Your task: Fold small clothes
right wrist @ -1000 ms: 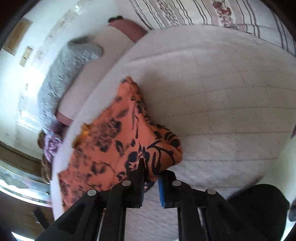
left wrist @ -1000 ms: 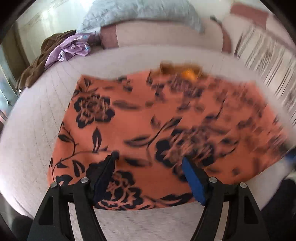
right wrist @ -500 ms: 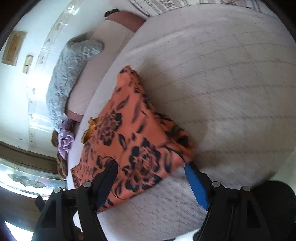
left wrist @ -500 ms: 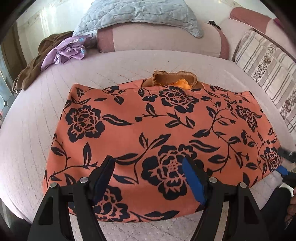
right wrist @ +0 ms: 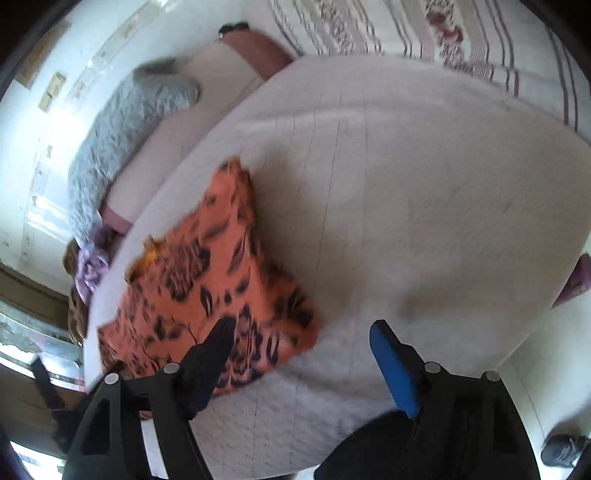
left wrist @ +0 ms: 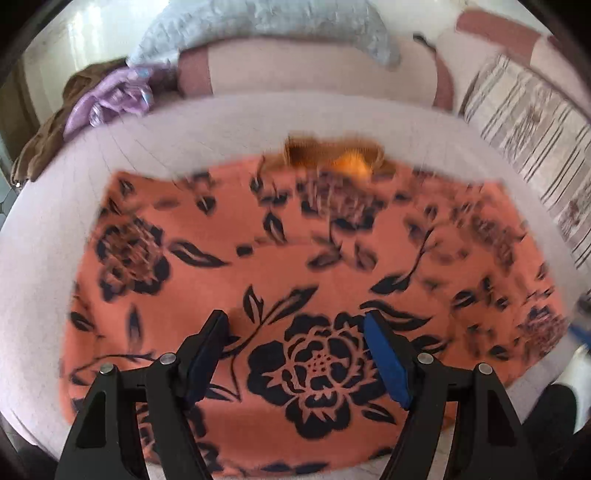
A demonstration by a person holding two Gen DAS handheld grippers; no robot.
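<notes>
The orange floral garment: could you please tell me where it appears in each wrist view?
Left wrist: the garment fills the centre, spread flat on the bed.
Right wrist: it lies lower left, near the bed's edge.
Shared landmark: the grey pillow, top centre in the left view, upper left in the right.

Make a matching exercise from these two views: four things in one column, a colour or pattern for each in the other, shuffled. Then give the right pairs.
Things:
1. garment
2. quilted pillow
3. crumpled cloth
4. cushion

Looks:
A. lilac
B. orange with dark flowers
C. pale with stripes
D. grey-blue

Pairs: 1-B, 2-D, 3-A, 4-C

Both the left gripper and the right gripper are open.
</notes>
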